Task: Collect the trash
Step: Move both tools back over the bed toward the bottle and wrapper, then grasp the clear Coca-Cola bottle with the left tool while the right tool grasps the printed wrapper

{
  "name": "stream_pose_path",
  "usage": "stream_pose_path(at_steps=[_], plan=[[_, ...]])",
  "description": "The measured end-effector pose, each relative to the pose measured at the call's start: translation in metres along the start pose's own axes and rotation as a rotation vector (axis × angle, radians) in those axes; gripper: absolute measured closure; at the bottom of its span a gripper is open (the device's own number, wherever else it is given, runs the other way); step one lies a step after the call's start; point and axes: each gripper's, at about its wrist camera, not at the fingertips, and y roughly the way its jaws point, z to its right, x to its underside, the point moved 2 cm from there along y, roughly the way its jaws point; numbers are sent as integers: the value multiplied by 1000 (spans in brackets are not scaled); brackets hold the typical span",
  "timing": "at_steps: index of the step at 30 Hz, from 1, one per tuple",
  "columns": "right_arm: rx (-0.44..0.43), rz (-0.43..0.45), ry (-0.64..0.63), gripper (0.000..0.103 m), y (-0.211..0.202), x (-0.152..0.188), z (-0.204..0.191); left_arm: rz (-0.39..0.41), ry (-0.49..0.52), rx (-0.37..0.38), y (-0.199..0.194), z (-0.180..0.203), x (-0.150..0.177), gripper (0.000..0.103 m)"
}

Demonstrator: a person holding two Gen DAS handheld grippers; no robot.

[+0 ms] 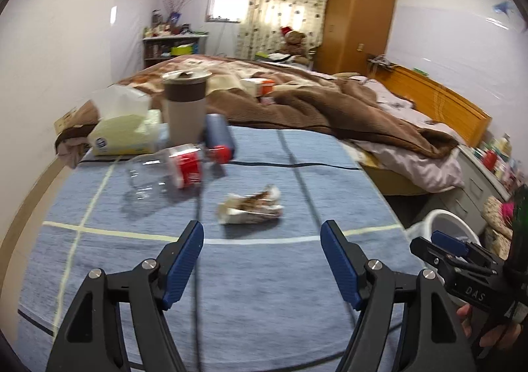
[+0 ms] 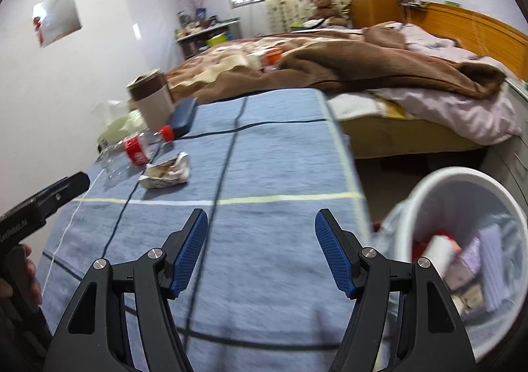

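Meanwhile, left gripper [image 1: 262, 232] and right gripper [image 2: 260, 220] both empty, jaws apart, above blue-clothed counter [image 1: 264, 289]. Crumpled wrapper [image 1: 252, 205] lies ahead, empty bottle [image 1: 165, 170] beside it; bin [image 2: 425, 187] off counter's right edge. Risk: pinching cloth, or bottle rolling away.

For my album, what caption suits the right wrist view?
Open right gripper above a blue tablecloth, white bin beside it, crumpled wrapper ahead.

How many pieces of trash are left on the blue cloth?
2: a crumpled wrapper near the middle, and an empty plastic bottle lying on its side behind it, near the cup. More may be hidden behind the cup.
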Motion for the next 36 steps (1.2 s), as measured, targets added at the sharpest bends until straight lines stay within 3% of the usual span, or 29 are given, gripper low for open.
stream_pose_path(at_steps=[12, 21, 27, 32, 36], plan=[[-69, -84, -42, 34, 55, -18, -44, -17, 16, -74, 28, -60, -28, 27], [-117, -142, 3, 34, 99, -28, -68, -59, 38, -66, 66, -89, -47, 27], [-119, -168, 3, 34, 124, -37, -79, -81, 129, -68, 89, -95, -65, 27], [-105, -193, -26, 34, 139, -40, -85, -135, 160, -18, 110, -97, -71, 27], [-95, -196, -71, 34, 142, -39, -89, -184, 232, -44, 125, -93, -68, 27]])
